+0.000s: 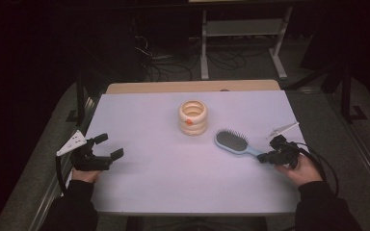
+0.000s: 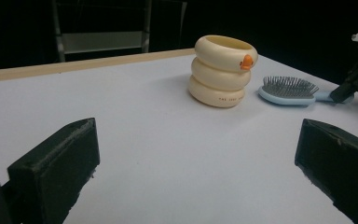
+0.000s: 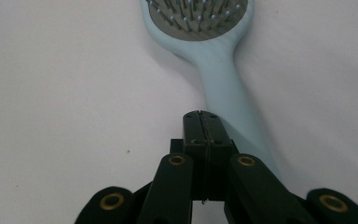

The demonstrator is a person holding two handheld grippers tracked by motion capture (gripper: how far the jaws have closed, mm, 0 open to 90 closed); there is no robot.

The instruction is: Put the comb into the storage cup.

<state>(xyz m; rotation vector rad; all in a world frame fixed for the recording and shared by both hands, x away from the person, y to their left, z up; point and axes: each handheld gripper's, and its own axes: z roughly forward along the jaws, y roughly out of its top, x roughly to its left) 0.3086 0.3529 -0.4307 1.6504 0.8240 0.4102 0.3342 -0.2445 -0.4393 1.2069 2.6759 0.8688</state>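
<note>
The table [image 1: 164, 183] carries a white surface across the middle of the high view. One container stands on it, just above the centre of the frame: a cream holder [image 1: 192, 117] shaped as three stacked rings, upright, with a small orange mark on its front. Its mouth faces up. In the high view the interior appears pale and no contents can be made out; the left gripper view, where the cream holder [image 2: 223, 71] sits at upper centre, looks at it from the side and does not show the inside.

A light blue hairbrush [image 1: 236, 143] lies flat to the lower right of the holder, near it but apart, bristles up, handle running toward the right edge of the frame.

The right gripper [image 1: 264, 157], at the right of the high view, has its jaws pressed together. In the right gripper view the closed tips sit over the left edge of the hairbrush [image 3: 223, 79] handle; whether they touch it cannot be told. Nothing lies between them.

The left gripper [image 1: 110, 146], at lower left of the high view, holds its jaws wide apart with bare table between them, well apart from holder and brush.
</note>
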